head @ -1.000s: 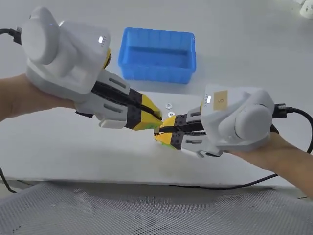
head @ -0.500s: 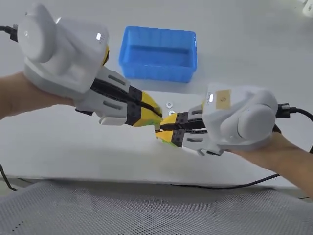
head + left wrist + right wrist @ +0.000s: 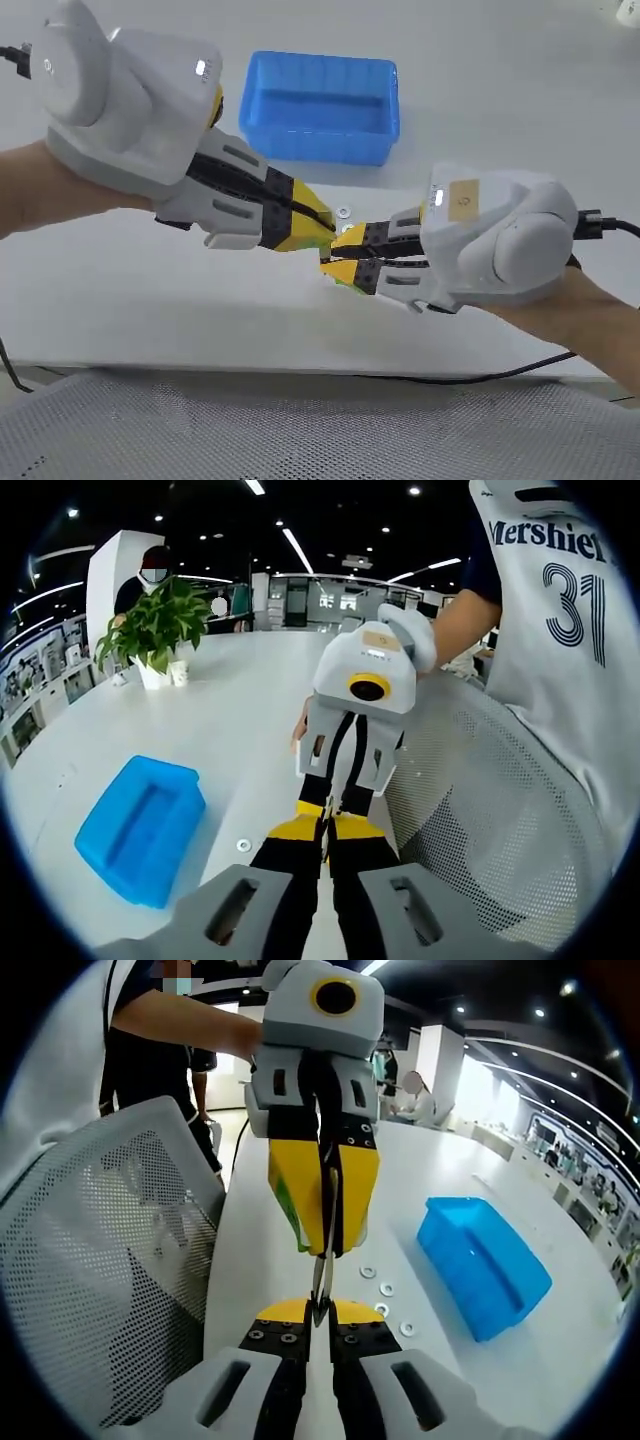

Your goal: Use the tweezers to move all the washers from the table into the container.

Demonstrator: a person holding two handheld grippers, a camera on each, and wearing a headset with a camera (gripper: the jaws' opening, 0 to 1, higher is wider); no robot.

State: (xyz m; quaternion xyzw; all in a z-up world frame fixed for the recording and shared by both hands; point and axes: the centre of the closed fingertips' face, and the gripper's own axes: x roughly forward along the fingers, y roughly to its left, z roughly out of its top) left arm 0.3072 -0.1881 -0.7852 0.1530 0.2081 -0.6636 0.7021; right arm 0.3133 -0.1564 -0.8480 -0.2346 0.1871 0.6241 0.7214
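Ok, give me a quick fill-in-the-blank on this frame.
The container is coloured ____. The washers lie on the ____, outside it. The left tool and right tool both grip the ____.
Missing: blue; table; tweezers.

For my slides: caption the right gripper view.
Left gripper and right gripper pinch thin metal tweezers tip to tip beside small metal washers and blue plastic container.

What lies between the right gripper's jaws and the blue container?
A few loose washers on the table; the right gripper view shows them best.
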